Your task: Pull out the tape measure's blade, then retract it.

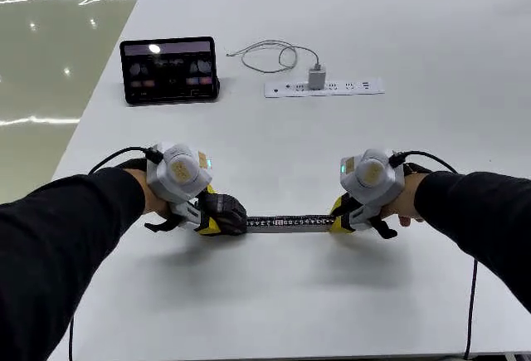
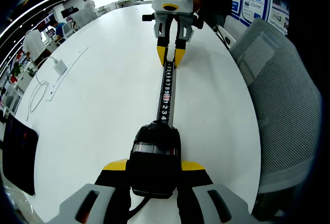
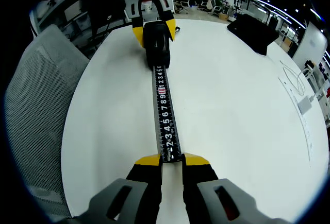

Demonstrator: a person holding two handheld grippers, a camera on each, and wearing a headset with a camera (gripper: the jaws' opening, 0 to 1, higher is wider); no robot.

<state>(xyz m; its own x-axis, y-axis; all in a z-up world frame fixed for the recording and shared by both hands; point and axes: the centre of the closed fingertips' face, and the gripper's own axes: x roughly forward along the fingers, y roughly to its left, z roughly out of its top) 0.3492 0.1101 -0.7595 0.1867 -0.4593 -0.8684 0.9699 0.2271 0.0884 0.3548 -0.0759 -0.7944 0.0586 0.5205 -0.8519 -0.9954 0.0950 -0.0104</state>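
Observation:
A black tape measure case (image 1: 222, 212) rests on the white table (image 1: 348, 37), with my left gripper (image 1: 213, 218) shut on it. The case (image 2: 154, 158) sits between the yellow-tipped jaws in the left gripper view. Its dark blade (image 1: 289, 223) with white numbers runs rightward to my right gripper (image 1: 341, 219), which is shut on the blade's end. In the right gripper view, the blade (image 3: 165, 116) stretches from my right gripper (image 3: 171, 158) to the case (image 3: 157, 41). In the left gripper view, the blade (image 2: 166, 94) reaches the right gripper (image 2: 170, 55).
A tablet (image 1: 169, 70) stands at the back left of the table. A white power strip (image 1: 325, 88) with a plugged charger and coiled cable (image 1: 270, 54) lies behind the grippers. A grey mesh chair (image 2: 281, 100) stands at the near table edge.

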